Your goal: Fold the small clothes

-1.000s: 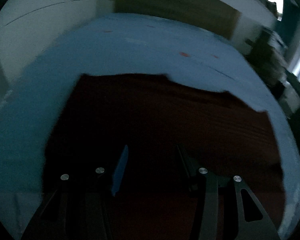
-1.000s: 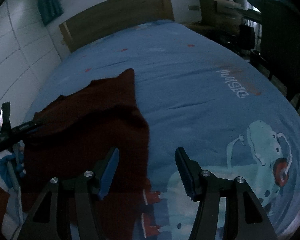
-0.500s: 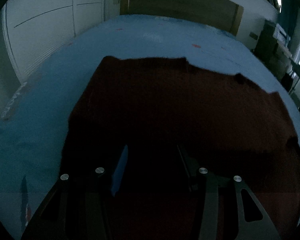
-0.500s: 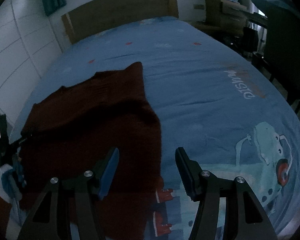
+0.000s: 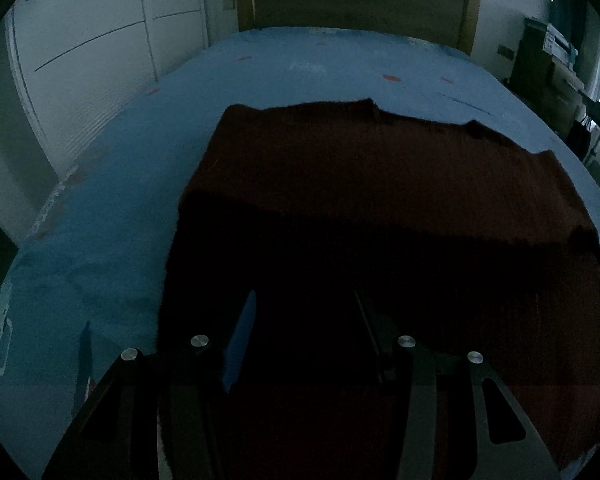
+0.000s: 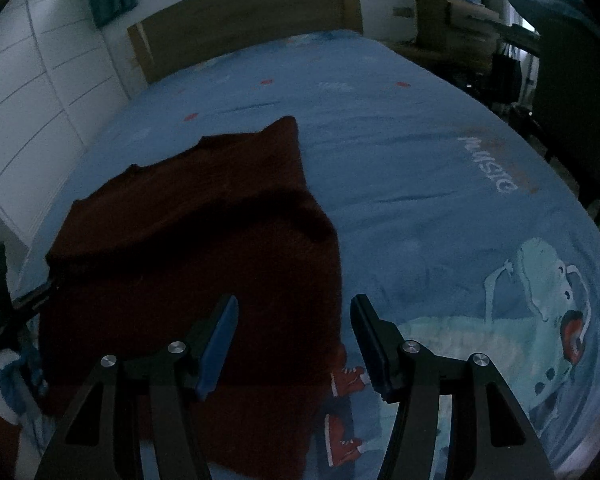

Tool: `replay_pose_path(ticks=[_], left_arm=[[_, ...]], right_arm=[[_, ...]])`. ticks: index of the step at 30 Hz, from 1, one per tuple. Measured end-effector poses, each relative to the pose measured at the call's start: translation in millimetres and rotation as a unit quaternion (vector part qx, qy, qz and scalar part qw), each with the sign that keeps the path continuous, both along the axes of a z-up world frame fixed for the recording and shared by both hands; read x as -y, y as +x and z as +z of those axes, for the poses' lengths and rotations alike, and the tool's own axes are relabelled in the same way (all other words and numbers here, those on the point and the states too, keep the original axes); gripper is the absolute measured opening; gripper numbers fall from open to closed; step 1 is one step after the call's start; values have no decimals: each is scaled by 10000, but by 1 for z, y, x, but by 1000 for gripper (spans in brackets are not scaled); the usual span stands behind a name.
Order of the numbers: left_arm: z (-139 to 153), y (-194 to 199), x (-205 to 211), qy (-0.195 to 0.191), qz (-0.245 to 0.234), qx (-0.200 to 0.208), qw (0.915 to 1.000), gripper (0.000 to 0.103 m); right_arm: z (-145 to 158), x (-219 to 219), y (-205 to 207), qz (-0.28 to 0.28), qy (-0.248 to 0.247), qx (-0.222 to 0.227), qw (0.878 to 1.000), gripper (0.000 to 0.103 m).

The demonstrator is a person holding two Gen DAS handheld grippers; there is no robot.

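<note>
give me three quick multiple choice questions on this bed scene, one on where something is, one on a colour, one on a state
1. Where does the dark red garment lie?
A. on the blue bedsheet
B. draped over the headboard
C. on the floor

2. What colour are the small shoes printed on the sheet near the garment's edge?
A. yellow
B. red
C. white

3. How do the right gripper's jaws stand?
A. clamped on the garment
C. apart, with nothing gripped between them
B. shut tight, pads touching

Answers:
1 A: the garment lies spread on the blue bedsheet, well short of the wooden headboard.
2 B: the printed shoes beside the garment's right edge are red with pale soles.
3 C: a clear gap shows between the two fingers, which hang above the garment's edge without pinching it.
</note>
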State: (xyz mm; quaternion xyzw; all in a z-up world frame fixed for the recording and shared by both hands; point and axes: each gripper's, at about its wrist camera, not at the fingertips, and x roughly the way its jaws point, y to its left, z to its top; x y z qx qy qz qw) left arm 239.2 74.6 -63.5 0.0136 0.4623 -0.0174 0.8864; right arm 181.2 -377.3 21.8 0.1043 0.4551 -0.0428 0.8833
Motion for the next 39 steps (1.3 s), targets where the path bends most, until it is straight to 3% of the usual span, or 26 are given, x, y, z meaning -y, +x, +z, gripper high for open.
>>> replay_pose_path(ticks=[17, 19, 25, 39], left_arm=[[2, -27, 8, -73, 1, -62, 10000, 44], [4, -30, 8, -98, 2, -70, 9999, 51], [14, -39, 8, -14, -27, 0, 10000, 57], [32, -70, 2, 283, 12, 117, 9995, 68]], right_arm=[[-9, -1, -2, -61, 29, -103, 9999, 61], [-11, 1, -4, -96, 45, -113, 9999, 61], [-12, 9, -12, -197, 54, -143, 9997, 61], [-6, 27, -37, -347, 49, -208, 9992, 66]])
